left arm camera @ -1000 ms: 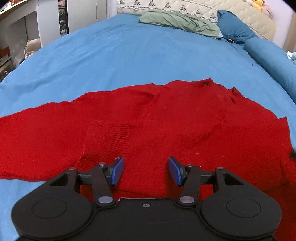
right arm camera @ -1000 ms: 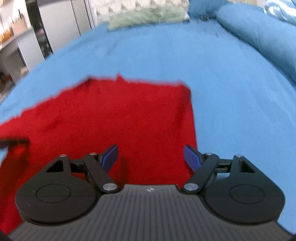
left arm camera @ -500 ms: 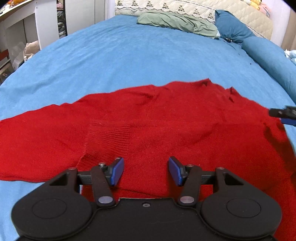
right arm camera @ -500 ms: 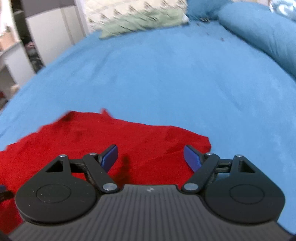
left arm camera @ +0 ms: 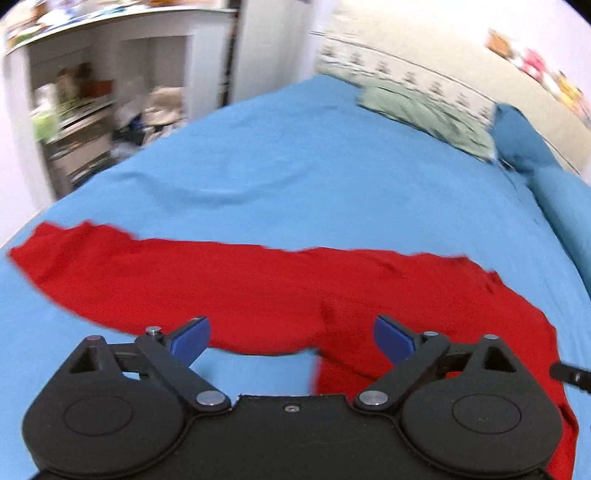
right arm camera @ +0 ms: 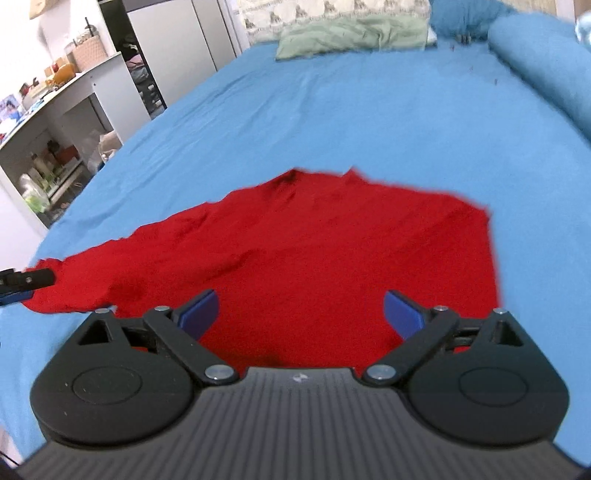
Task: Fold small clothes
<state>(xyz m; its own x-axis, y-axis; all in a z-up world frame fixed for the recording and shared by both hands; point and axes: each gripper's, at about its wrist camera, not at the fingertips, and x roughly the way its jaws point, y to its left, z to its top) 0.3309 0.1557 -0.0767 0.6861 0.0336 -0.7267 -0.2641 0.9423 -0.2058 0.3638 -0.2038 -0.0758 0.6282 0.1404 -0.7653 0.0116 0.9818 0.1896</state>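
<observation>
A red knit sweater [left arm camera: 258,291] lies spread flat on the blue bed, one long sleeve reaching out to the left. My left gripper [left arm camera: 291,338] is open and empty, just above the sleeve's near edge beside the armpit. In the right wrist view the sweater [right arm camera: 332,251] fills the middle; its right side edge runs straight down. My right gripper [right arm camera: 301,312] is open and empty over the sweater's body. The left gripper's fingertip [right arm camera: 26,280] shows at the far left by the sleeve end.
The blue bedsheet [right arm camera: 332,110] stretches far ahead. A green pillow [right arm camera: 351,35] and blue bolsters [right arm camera: 546,62] lie at the headboard. White shelves and a desk [left arm camera: 92,92] stand off the bed's left side.
The left gripper has swung left, now facing the sleeve and shelves, and its jaws stand wider. The right gripper has pulled back, so more of the sweater shows.
</observation>
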